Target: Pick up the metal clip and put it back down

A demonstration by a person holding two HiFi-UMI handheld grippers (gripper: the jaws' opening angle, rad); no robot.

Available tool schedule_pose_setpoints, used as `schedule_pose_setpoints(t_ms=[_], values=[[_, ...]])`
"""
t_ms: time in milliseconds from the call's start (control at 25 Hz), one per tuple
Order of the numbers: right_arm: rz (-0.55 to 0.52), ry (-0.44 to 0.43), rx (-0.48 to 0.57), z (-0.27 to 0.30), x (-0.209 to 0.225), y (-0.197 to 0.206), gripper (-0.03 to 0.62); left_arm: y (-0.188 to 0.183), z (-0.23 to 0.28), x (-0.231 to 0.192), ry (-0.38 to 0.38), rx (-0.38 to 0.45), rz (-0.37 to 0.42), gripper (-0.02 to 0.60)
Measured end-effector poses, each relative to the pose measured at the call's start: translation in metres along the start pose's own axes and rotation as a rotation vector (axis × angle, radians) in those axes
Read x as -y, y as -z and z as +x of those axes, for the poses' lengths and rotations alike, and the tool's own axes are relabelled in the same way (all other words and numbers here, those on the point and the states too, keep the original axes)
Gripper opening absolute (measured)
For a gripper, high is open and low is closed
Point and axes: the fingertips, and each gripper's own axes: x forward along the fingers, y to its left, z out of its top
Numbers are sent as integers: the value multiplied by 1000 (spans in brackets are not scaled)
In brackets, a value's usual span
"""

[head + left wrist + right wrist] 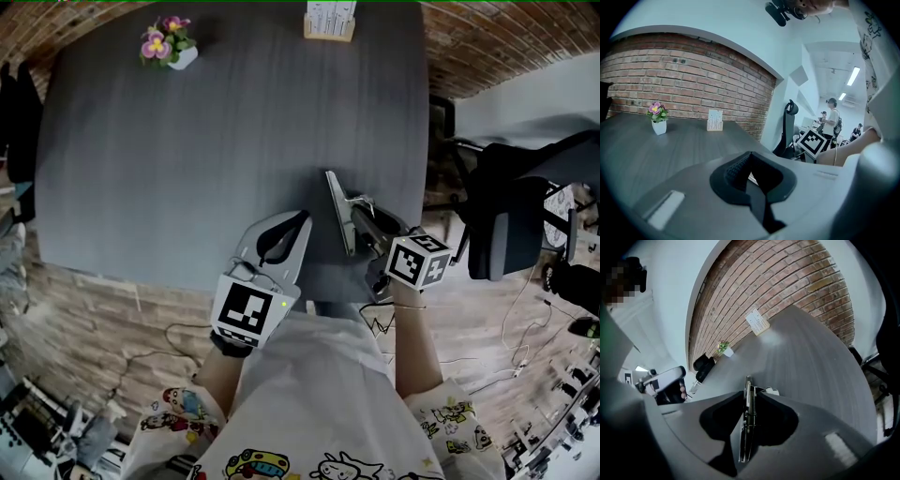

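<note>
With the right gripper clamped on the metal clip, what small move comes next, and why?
Probably ease the right gripper down until the metal clip rests on the table, before opening. Its jaws are shut on the clip near the table's near edge; the left gripper is shut, empty.

shiny metal clip (336, 212), matt wood-grain table (187, 159)

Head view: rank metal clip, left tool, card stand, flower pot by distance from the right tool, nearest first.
1. metal clip: clamped in the right tool itself.
2. left tool: just to its left, shut and empty.
3. card stand: far edge of the table, roughly straight ahead.
4. flower pot: far left corner.
</note>
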Motion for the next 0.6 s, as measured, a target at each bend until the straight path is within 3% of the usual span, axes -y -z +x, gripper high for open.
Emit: schedule_pose_setpoints(t_ms=[400, 600], values=[[34, 37, -40, 2, 4, 2, 94, 3, -3, 1, -4, -2, -9, 3], [24, 37, -42, 2, 4, 3, 156, 0, -5, 0, -10, 11, -8, 3]])
